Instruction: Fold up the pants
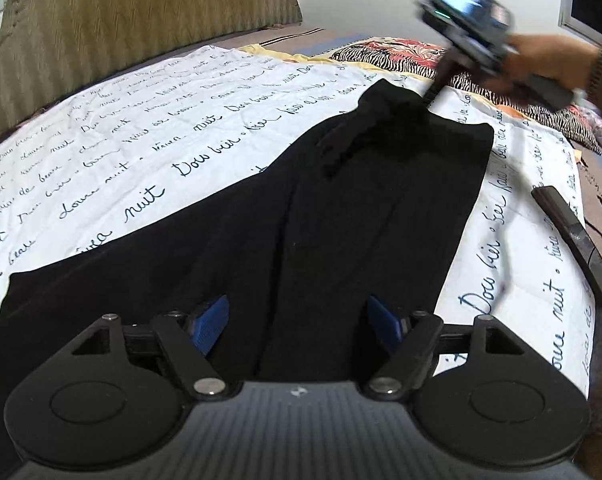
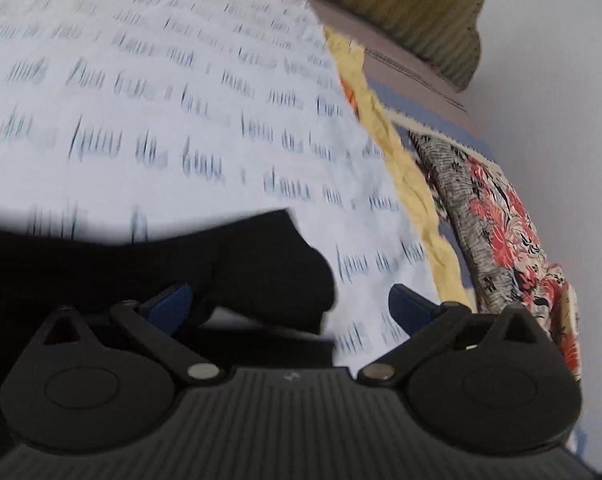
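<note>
Black pants (image 1: 341,208) lie flat on a white sheet with blue script (image 1: 141,128), legs toward the left wrist camera and waistband at the far end. My left gripper (image 1: 297,320) is open, its blue pads (image 1: 211,322) spread over the leg ends. My right gripper (image 2: 287,306) is open above the waistband corner (image 2: 261,264), with the black cloth lying between and under its pads. In the left wrist view the right gripper (image 1: 429,98) is seen held by a hand at the waistband, blurred.
An olive ribbed headboard (image 1: 121,12) stands at the far left. A red floral and zebra-print cloth (image 1: 393,52) and a yellow cloth (image 2: 413,184) lie beyond the sheet. A dark flat bar-shaped object (image 1: 573,240) lies at the sheet's right edge.
</note>
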`<state>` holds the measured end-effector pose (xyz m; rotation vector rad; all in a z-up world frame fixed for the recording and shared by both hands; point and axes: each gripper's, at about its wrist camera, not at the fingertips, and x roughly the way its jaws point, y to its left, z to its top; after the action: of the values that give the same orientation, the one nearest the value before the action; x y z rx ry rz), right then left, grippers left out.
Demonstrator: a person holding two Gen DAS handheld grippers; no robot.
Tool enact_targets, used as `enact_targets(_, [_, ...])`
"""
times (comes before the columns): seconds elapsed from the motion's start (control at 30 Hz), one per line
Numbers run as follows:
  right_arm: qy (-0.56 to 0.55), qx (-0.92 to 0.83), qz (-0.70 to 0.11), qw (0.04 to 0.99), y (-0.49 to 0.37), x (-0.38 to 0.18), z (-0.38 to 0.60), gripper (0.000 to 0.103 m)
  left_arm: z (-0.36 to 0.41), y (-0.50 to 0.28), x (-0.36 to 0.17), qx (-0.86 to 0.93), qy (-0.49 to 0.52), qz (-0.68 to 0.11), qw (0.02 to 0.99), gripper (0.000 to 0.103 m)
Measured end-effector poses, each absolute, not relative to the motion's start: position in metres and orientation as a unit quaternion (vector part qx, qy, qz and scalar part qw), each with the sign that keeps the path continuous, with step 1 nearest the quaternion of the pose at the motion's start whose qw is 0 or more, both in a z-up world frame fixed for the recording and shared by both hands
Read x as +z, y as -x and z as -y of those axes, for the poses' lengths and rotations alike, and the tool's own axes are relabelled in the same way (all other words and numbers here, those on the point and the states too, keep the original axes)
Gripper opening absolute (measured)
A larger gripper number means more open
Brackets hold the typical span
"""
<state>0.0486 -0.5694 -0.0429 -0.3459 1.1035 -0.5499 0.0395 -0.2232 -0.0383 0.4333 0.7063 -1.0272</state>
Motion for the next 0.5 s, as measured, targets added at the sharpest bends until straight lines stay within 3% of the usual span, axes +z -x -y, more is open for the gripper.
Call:
enact_targets(0.1, [0.189, -0.280, -0.510, 0.791, -0.019, -0.038, 0.575, 0.103, 0.227, -0.041, -0.041, -0.480, -0.197, -0.334, 0.787, 0.068])
enact_targets(0.17, [0.121, -0.287, -0.468, 0.827, -0.006, -0.012, 0.586, 0.103, 0.229, -0.041, -0.042, -0.478, -0.194, -0.333, 0.790, 0.068])
enact_targets(0.3, [-0.058, -0.254, -0.378, 0.889, -0.005, 0.026, 0.612, 0.103, 0.233, -0.043, -0.041, -0.476, -0.184, -0.335, 0.792, 0.056])
enact_targets(0.43, [-0.015, -0.298, -0.383, 0.874, -0.052, 0.023, 0.623, 0.103, 0.239, -0.046, -0.040, -0.480, -0.182, -0.343, 0.787, 0.034])
enact_targets(0.5, [0.005, -0.309, -0.413, 0.857, -0.077, 0.009, 0.628, 0.098, 0.241, -0.046, -0.039, -0.481, -0.181, -0.347, 0.784, 0.028])
